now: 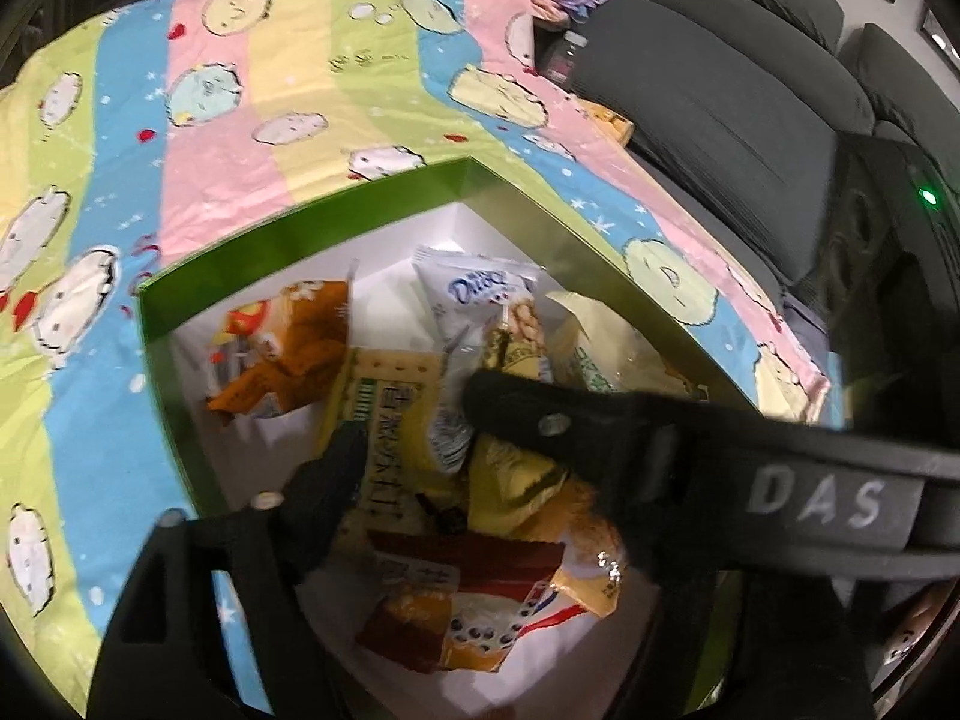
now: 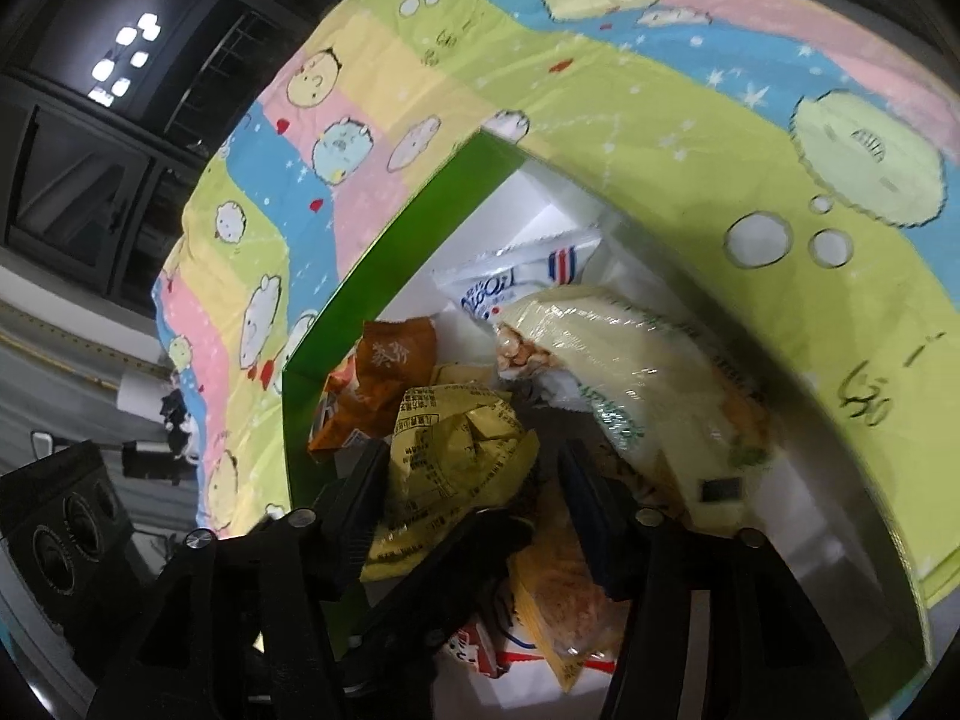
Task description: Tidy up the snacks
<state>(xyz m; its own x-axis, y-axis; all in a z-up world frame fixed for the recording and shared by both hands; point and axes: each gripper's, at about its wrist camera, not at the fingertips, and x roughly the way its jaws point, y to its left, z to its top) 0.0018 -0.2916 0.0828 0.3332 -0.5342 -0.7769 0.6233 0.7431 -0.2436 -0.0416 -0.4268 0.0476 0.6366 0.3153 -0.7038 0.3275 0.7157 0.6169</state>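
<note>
Black fingers (image 2: 366, 480) of the right gripper (image 2: 474, 480) are spreading wide around a crumpled yellow packet (image 2: 456, 438), apparently releasing it into the green box (image 2: 384, 264) of gathered snacks; the left gripper (image 1: 414, 420) is gaping empty just above.

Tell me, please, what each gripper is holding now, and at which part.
Neither clearly holds anything. The right gripper is open around the crumpled yellow packet, fingers apart. The left gripper is open above the snacks in the green box.
</note>
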